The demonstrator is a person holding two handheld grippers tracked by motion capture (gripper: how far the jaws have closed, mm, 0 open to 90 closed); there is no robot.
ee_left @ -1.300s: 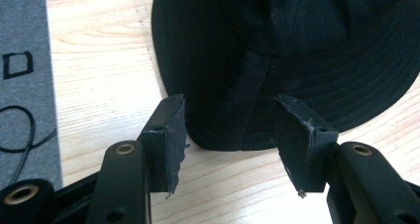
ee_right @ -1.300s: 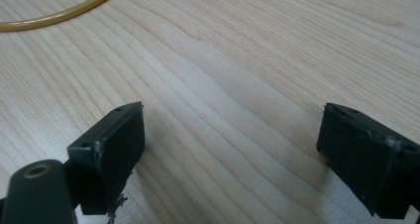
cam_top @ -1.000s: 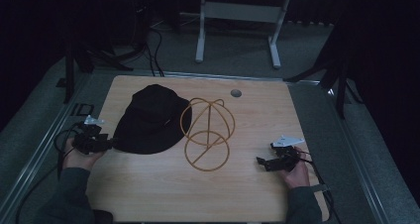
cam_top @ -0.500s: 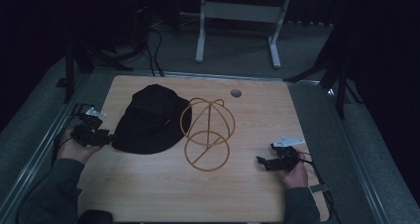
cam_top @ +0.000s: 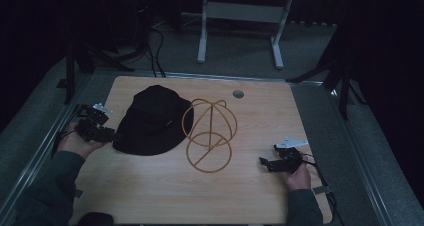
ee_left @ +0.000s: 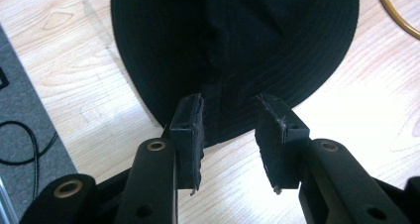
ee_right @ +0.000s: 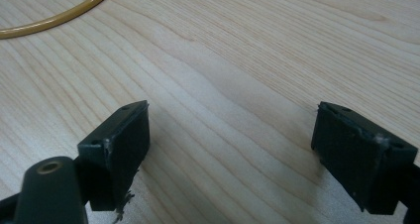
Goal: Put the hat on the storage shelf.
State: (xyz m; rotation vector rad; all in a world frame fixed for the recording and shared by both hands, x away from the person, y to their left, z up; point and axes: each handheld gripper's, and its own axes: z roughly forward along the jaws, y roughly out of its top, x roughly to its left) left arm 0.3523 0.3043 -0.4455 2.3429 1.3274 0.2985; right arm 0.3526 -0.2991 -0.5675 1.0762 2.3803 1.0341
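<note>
One black hat (cam_top: 150, 120) lies flat on the wooden table (cam_top: 150, 196), left of centre in the high view. Just right of it stands one yellow wire frame (cam_top: 209, 135), its hoops touching the hat's brim. One small grey disc (cam_top: 238, 93) sits in the table near the upper edge.

Two grippers are in use. The left gripper (cam_top: 95, 128), at the left edge of the table, has been narrowing its jaws; in the left gripper view (ee_left: 228, 127) they stand partly spread over the near brim of the hat, with nothing pinched between them. The right gripper (cam_top: 277, 162), at the lower right, rests near the table with jaws spread wide (ee_right: 230, 149) above bare wood, one arc of the frame in the upper left corner.
</note>
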